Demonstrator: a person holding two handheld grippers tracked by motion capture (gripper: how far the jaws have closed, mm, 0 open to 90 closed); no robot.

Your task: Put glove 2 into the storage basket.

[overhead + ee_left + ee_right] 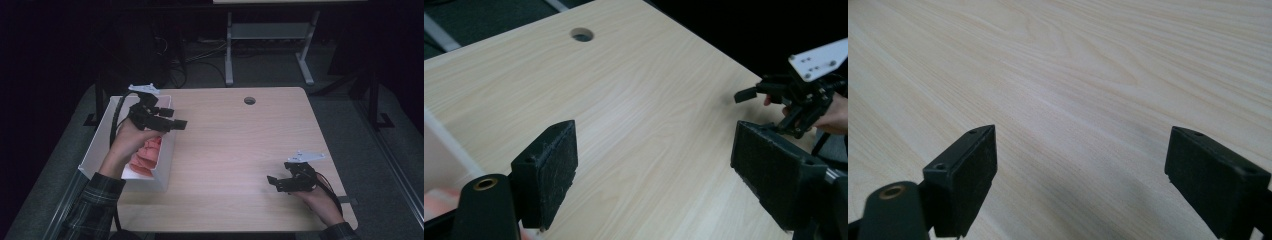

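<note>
**Both grippers released, pink cloth lying in the white bin**

I hold my left gripper (176, 121) in the left half of the high view, above the right wall of the white bin (97, 142). Its jaws stand wide apart with nothing between them and point toward the middle of the frame. In the left gripper view I look between those jaws at bare wood; the table (634, 115) fills most of that frame, with its round cable hole (582, 34) near the top left.

The pink cloth (146, 156) lies bunched inside the bin, at the near end, just below and beside my left hand (127, 140) in the high view. My gripper is not touching it.

My right gripper (278, 182) sits in the lower right of the high view, low over the table near its front right corner, well apart from the bin. Its jaws are also spread open and hold nothing; the right gripper view shows plain wood grain between them. In the left gripper view I see the right gripper at the right edge, with its grey plate (819, 59) on top.
</note>
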